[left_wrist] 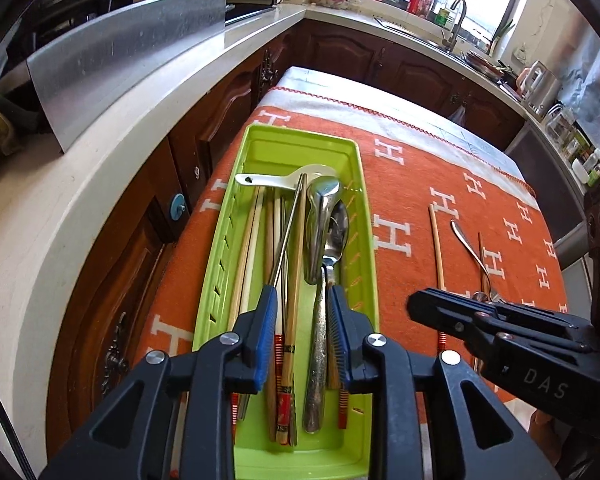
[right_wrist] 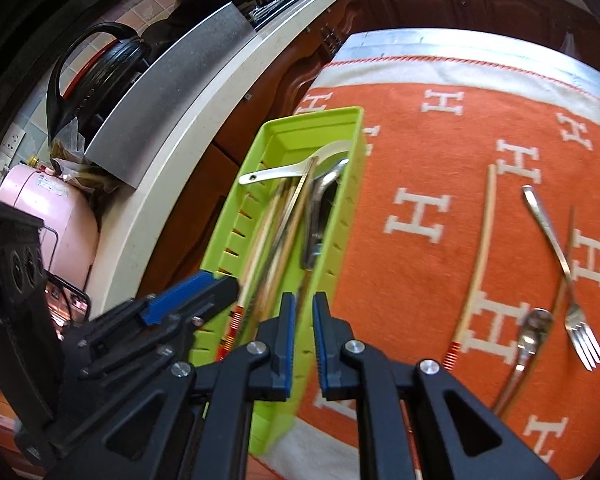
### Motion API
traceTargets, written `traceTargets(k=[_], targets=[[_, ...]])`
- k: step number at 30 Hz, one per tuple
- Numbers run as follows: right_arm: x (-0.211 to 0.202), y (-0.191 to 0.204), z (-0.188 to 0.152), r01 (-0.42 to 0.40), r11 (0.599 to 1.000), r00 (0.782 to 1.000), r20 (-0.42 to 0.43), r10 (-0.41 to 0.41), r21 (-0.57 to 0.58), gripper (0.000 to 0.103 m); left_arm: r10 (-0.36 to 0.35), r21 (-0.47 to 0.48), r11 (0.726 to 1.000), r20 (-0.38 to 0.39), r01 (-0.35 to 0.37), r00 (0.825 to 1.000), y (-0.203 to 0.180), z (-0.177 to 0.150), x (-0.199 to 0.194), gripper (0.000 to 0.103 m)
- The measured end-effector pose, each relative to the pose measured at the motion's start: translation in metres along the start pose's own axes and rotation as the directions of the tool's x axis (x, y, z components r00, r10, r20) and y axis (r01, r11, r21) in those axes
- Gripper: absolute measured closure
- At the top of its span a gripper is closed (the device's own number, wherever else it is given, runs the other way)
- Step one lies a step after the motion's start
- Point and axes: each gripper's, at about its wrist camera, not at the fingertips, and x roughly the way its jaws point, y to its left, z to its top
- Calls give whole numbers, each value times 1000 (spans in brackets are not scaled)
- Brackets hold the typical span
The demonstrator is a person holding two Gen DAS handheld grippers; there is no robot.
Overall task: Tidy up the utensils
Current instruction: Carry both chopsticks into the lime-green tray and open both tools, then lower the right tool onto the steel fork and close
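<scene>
A green utensil tray (left_wrist: 362,184) lies on the orange cloth and holds several chopsticks (left_wrist: 252,236), a white spoon (left_wrist: 260,180) and metal spoons (left_wrist: 320,216). My left gripper (left_wrist: 302,300) hovers open over the tray, its jaws straddling the utensils and gripping nothing. My right gripper (right_wrist: 302,304) is open with a narrow gap, over the tray's near right wall (right_wrist: 340,240), empty. On the cloth to the right lie a loose chopstick (right_wrist: 480,248), a fork (right_wrist: 556,256), a small metal spoon (right_wrist: 528,336) and a dark chopstick (right_wrist: 568,276).
A white countertop (left_wrist: 100,152) with a steel panel (left_wrist: 120,60) runs along the left. Dark wood cabinets (left_wrist: 228,96) stand between it and the table. A sink and bottles (left_wrist: 452,12) are at the back. A pink appliance (right_wrist: 52,216) stands on the left.
</scene>
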Motion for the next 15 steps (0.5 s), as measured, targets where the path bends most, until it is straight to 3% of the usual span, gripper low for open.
traceTargets(k=[4, 7, 9, 13, 15], targets=[[-16, -15, -9, 71, 997, 997, 43, -71, -10, 92, 22, 33, 999, 18, -23, 1000, -7, -2, -12, 62], [-30, -31, -16, 116, 993, 990, 74, -116, -1, 92, 44, 44, 998, 32, -46, 999, -10, -3, -20, 58], [-39, -45, -20, 147, 989, 985, 90, -149, 19, 92, 40, 41, 998, 34, -41, 999, -12, -3, -25, 56], [-59, -78, -27, 196, 977, 972, 115, -204, 82, 92, 15, 41, 999, 44, -17, 999, -20, -5, -30, 37], [-69, -94, -32, 214, 970, 964, 132, -229, 118, 92, -6, 61, 998, 36, 4, 999, -32, -4, -29, 37]])
